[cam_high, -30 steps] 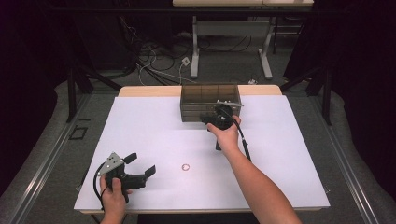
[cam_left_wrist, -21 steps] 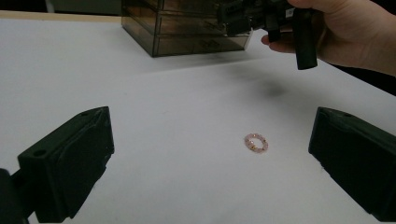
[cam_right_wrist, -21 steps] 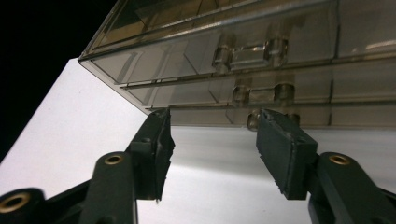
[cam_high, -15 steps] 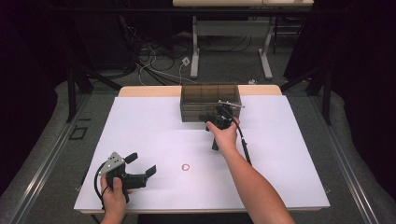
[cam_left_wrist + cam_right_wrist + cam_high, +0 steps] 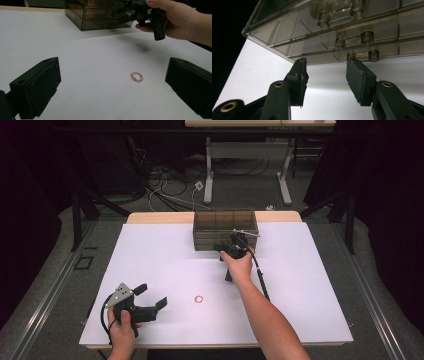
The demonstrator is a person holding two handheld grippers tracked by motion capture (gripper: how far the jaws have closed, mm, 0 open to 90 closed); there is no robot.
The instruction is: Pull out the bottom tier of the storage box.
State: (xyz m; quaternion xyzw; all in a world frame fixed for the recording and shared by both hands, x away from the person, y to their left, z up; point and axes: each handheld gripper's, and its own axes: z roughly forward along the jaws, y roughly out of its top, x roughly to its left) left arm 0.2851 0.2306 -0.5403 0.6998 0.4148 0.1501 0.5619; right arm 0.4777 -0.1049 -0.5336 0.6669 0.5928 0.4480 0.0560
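On a white surface (image 5: pixel 310 285), the right claw (image 5: pixel 325 75) sits at the front of a smoky clear drawer box (image 5: pixel 225 222), its jaws half open and just narrowing toward the bottom drawer's handle (image 5: pixel 362 55), gripping nothing yet. That suggests a drawer pull is next. The left claw (image 5: pixel 152 297) rests wide open and empty near a small pink bead ring (image 5: pixel 137 76).

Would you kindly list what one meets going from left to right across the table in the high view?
Left tool → small pink beaded ring → right tool, at the front of the smoky clear drawer box.
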